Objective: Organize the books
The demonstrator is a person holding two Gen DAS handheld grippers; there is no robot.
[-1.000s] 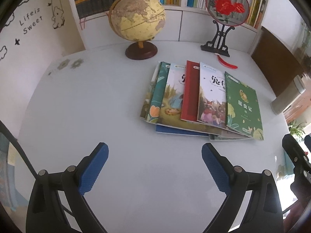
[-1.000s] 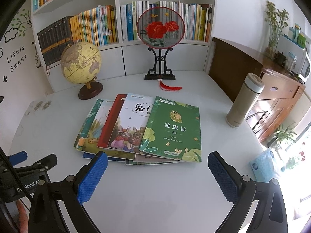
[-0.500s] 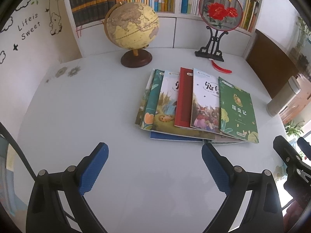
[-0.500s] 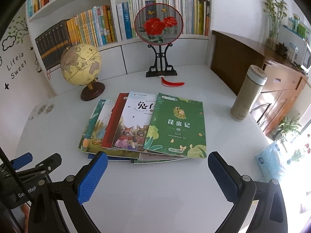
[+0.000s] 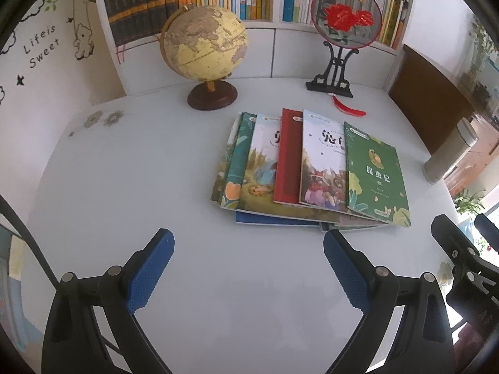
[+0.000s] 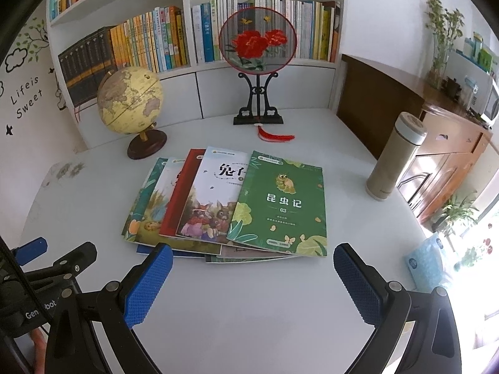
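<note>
Topping books (image 6: 224, 205): "昆虫记" (green cover (image 6: 280, 202))

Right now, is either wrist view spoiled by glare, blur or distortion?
Left wrist view: sharp, even light, strong fisheye bending the shelf, dark corners; books readable. Right wrist view: also sharp, but the window at lower right is blown out, washing the table edge; green book title clear.

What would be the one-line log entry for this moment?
left gripper: open, empty | right gripper: open, empty | books: fanned on table, untouched
</note>
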